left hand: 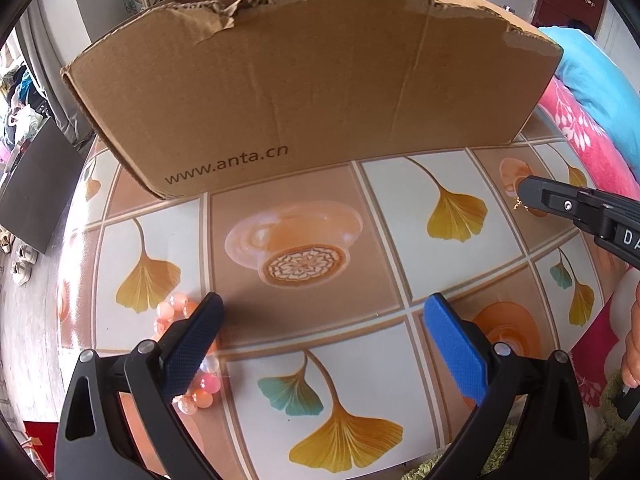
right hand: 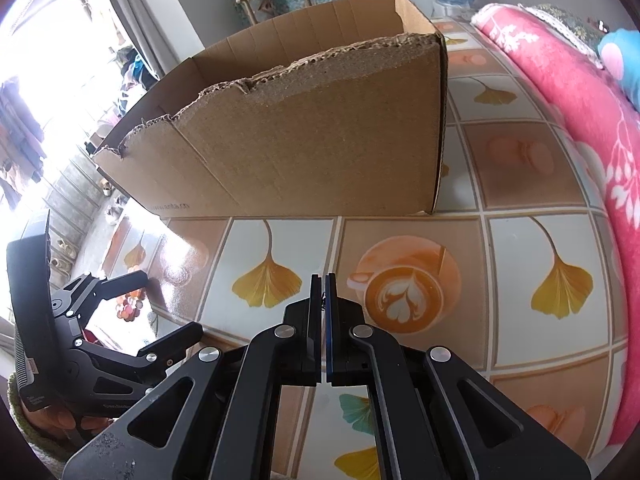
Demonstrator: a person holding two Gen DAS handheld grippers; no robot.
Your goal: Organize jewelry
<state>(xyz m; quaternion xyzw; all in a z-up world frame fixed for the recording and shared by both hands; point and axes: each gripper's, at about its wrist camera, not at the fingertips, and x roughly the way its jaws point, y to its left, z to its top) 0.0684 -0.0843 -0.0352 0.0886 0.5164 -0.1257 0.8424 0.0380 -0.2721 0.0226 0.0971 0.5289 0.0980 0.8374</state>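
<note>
- A table (left hand: 312, 332) covered with a glossy cloth printed with ginkgo leaves and coffee cups is seen, with a pink floral blanket (right hand: 576, 120) along its right edge.
- Nearest in the left wrist view, the left gripper (left hand: 324, 312) is held over the cloth with its blue-padded jaws spread wide and nothing between them.
- A bracelet of pink and orange beads (left hand: 188, 356) is lying on the cloth, just beside and partly hidden by the left finger.
- The right gripper (right hand: 324, 280) is seen with its jaws pressed together; something thin and dark is pinched between the pads, and a small gold piece (left hand: 519, 205) is seen dangling at its tip.
- Farther back, an open cardboard box (left hand: 304, 92) with a torn upper edge is standing on the table.
</note>
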